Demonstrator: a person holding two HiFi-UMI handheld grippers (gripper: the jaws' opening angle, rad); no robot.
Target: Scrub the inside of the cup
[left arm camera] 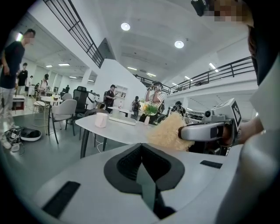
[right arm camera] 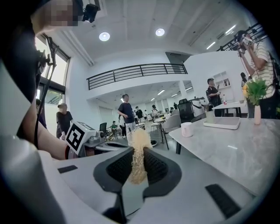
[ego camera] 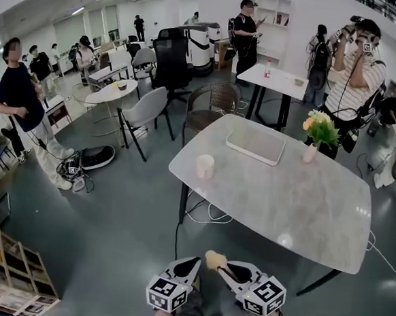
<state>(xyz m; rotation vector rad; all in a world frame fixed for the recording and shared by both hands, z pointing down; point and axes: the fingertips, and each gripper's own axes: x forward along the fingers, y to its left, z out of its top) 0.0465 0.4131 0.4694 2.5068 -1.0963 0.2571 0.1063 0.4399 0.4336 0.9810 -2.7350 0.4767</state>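
Note:
A pale cup (ego camera: 205, 165) stands upright near the left edge of the grey table (ego camera: 303, 203); it also shows as a cup (left arm camera: 101, 119) in the left gripper view and a cup (right arm camera: 187, 129) in the right gripper view. My right gripper (ego camera: 225, 266) is shut on a straw-coloured scrubber (ego camera: 215, 259), held well short of the table; the scrubber (right arm camera: 138, 153) sits squeezed between its jaws. My left gripper (ego camera: 191, 265) is shut with nothing in it, just left of the scrubber (left arm camera: 169, 131). Both grippers are far from the cup.
On the table lie a flat white tray (ego camera: 255, 145) and a small vase of flowers (ego camera: 319, 133). Chairs (ego camera: 145, 113) and a round table (ego camera: 112, 91) stand to the left. Several people stand around the room, one close behind the table's far right (ego camera: 355, 71).

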